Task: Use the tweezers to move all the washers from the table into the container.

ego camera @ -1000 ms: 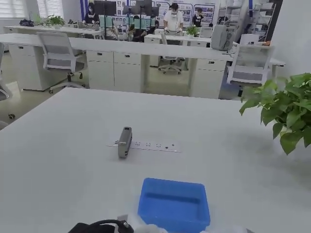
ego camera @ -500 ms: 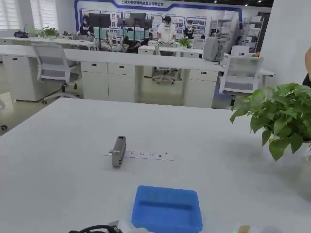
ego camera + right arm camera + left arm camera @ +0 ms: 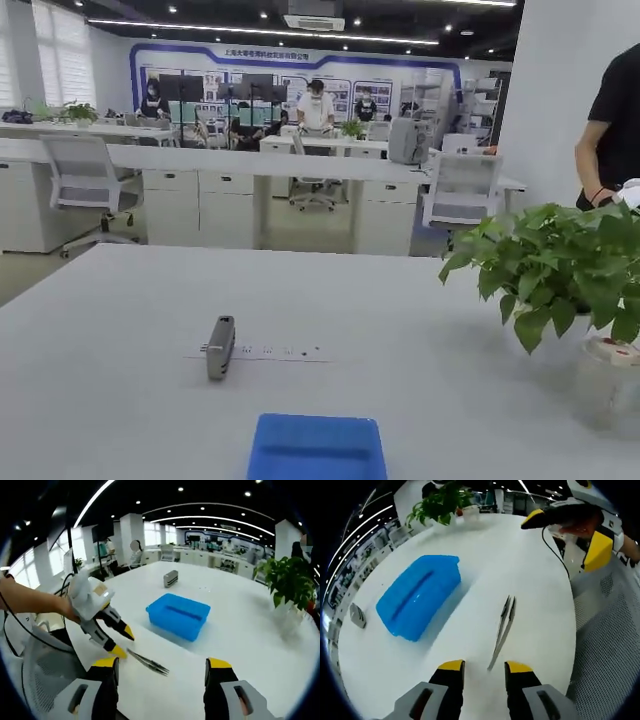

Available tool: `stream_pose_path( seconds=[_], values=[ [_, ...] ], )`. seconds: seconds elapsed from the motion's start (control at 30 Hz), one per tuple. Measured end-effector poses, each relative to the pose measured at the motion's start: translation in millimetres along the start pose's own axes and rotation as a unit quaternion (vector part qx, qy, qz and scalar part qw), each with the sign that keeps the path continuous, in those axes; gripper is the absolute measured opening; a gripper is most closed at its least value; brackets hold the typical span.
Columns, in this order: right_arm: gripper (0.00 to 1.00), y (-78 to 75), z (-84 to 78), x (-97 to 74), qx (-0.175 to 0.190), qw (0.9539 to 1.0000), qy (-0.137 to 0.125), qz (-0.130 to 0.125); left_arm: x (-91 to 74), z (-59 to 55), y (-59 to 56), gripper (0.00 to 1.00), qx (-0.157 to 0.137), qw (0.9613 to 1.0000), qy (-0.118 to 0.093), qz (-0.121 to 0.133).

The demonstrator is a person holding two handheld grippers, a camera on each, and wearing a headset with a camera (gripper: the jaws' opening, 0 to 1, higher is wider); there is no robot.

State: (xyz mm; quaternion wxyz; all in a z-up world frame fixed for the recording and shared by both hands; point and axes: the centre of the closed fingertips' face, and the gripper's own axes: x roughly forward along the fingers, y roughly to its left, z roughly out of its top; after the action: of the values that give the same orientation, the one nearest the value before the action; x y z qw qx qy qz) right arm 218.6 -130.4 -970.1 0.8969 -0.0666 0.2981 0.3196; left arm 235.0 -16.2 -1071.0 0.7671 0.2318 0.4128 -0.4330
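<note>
Where the left gripper view runs along the white worktop point(image 3: 535, 595), a grey plug block point(image 3: 357, 616) sits far left near the edge. Next comes the blue container point(image 3: 417, 602), then the tweezers point(image 3: 504, 625), lying flat just right of the container and apart from it. Their near end reaches into the gap between the left gripper's point(image 3: 485, 667) yellow-tipped jaws, which stand narrowly apart; whether a tip touches the metal I cannot tell. Far right, by the worktop's edge and above a grey mesh chair back point(image 3: 605, 630), the right gripper point(image 3: 565, 535) hangs with jaws spread wide, holding nothing.

In the right gripper view a forearm point(image 3: 30, 600) comes in from the left, carrying the left gripper, whose lower tip is right at the tweezers' end. The tweezers lie on the worktop between the right gripper's own wide-set jaws, nearer the left one. Beyond them stands the container, with a potted plant point(image 3: 287, 582) at far right.

In the head view the plug block stands on a white power strip point(image 3: 275, 352) left of centre. The container is cut by the bottom edge, the plant leans in from the right, and a person point(image 3: 612, 110) in a black shirt stands past it. A line of characters crosses the top of the blue-framed wall board point(image 3: 265, 55) at the back, too small to read. Bare worktop spreads between container and plant, and from the strip to the far edge.
</note>
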Motion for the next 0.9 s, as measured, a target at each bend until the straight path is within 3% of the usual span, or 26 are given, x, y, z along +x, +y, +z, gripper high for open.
stream_pose_path(
  seconds=[0.07, 0.13, 0.27, 0.5, 0.53, 0.63, 0.7, 0.77, 0.83, 0.9],
  values=[
    [0.75, -1.2, 1.4, -1.1, -0.003, 1.0000, -0.006, -0.007, -6.0, 0.0, -4.9, 0.42, -0.029, 0.9994, -0.012, -0.011],
    [0.82, -3.5, 2.2, -1.2, -0.007, 0.9997, -0.014, -0.016, -14.7, 0.3, -2.3, 0.46, -0.044, 0.9984, -0.033, 0.007],
    [0.99, -10.4, -5.0, 0.9, -0.006, 0.9994, -0.009, -0.034, -36.0, -2.1, -3.2, 0.52, -0.092, 0.9927, -0.075, 0.022],
    [0.99, -13.5, -12.9, -2.0, 0.012, 0.9992, -0.007, -0.036, -82.1, -17.8, 3.8, 0.63, -0.134, 0.9813, -0.112, 0.082],
    [0.99, -13.6, -13.7, -2.6, 0.012, 0.9992, -0.007, -0.037, -91.1, -18.1, 6.4, 0.65, -0.148, 0.9759, -0.125, 0.100],
    [0.99, -12.0, -16.8, -5.7, 0.020, 0.9992, -0.011, -0.033, -108.9, -18.3, 5.2, 0.74, -0.175, 0.9662, -0.151, 0.114],
    [0.99, -10.8, -19.0, -6.1, 0.025, 0.9991, -0.015, -0.031, -120.5, -16.5, 5.4, 0.83, -0.205, 0.9541, -0.179, 0.125],
    [0.99, -10.7, -18.8, -6.7, 0.029, 0.9989, -0.014, -0.034, -131.5, -16.3, 10.0, 0.93, -0.220, 0.9419, -0.204, 0.152],
    [0.99, -12.5, -14.5, -7.7, 0.022, 0.9987, -0.021, -0.040, -139.6, -20.6, 14.1, 0.98, -0.226, 0.9343, -0.208, 0.181],
    [0.99, -12.9, -11.8, -8.5, 0.016, 0.9987, -0.021, -0.044, -144.6, -25.3, 16.3, 0.99, -0.224, 0.9312, -0.204, 0.203]
  ],
)
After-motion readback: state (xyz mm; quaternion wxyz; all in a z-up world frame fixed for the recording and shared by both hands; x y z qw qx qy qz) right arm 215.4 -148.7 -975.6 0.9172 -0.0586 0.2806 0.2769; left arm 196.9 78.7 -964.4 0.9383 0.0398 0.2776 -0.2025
